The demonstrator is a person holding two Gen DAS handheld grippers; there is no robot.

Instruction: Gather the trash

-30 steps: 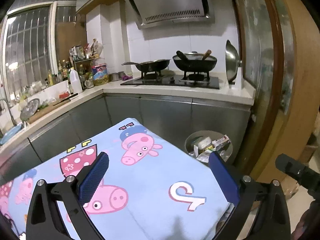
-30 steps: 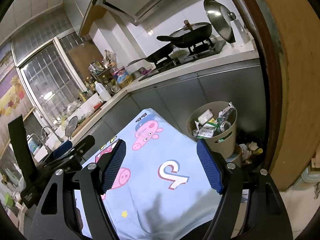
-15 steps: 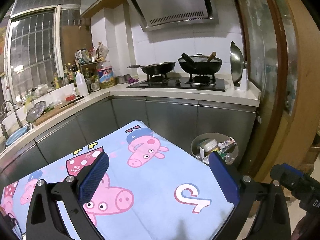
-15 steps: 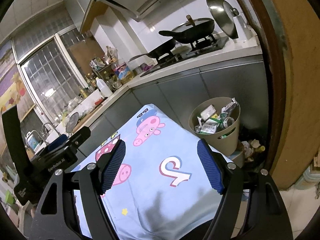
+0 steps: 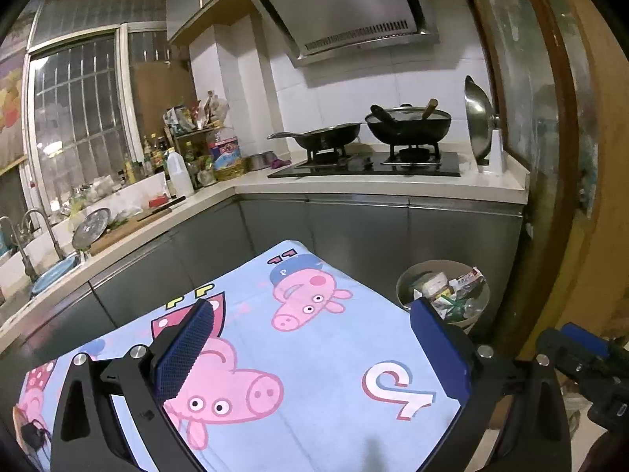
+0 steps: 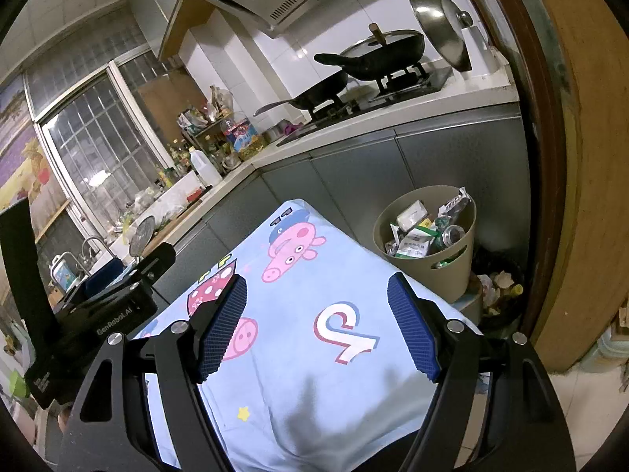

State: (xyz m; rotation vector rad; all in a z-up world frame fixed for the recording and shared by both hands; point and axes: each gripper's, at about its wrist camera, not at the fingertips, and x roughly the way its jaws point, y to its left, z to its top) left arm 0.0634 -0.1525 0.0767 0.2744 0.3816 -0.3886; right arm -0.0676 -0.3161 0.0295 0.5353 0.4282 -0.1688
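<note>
A round beige trash bin (image 6: 452,263) stands on the floor beyond the table's far right corner, full of wrappers, packets and a can (image 6: 452,232). The same trash bin (image 5: 477,306) shows past my left gripper's right finger. My left gripper (image 5: 310,326) hangs open over the pale blue cartoon-pig tablecloth (image 5: 326,350), nothing between its blue pads. My right gripper (image 6: 316,299) is open too, above the same cloth (image 6: 314,354), empty. The right gripper's body (image 5: 582,358) shows at the lower right of the left wrist view, and the left gripper's body (image 6: 98,306) at the left of the right wrist view.
Grey cabinets carry an L-shaped counter (image 5: 393,185) with a hob, two black pans (image 5: 409,124), an upright steel lid (image 5: 477,118), bottles (image 5: 179,173) and a sink (image 5: 51,271). A wooden door frame (image 6: 550,157) rises at right. Loose scraps (image 6: 499,283) lie behind the bin.
The left gripper's view has tilted upward a little, so the bin and cloth sit lower in its frame. The right gripper has barely shifted. Both stay open and empty.
</note>
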